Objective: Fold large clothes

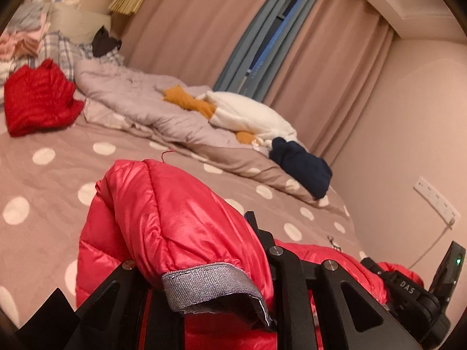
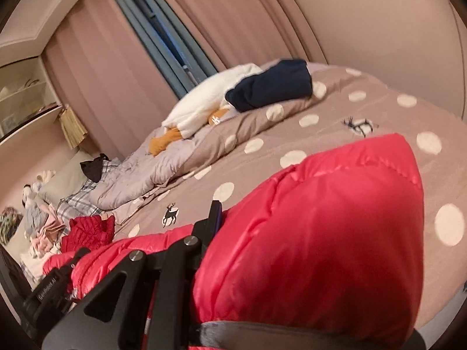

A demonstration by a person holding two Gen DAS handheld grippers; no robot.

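Left gripper (image 1: 256,265): matte black two-finger tool. Arms flat and angular, with triangular cut-outs, joined by round silver screw heads at the pivots. One slim black finger (image 1: 251,221) shows above the linkage.

Right gripper (image 2: 214,218): same black build, triangular cut-out, two silver screws, narrow black finger (image 2: 215,214).

Markings: in the left wrist view the right unit's body carries white "DAS" lettering and a small green light; in the right wrist view the left unit reads "GenRobot.AI" in white.
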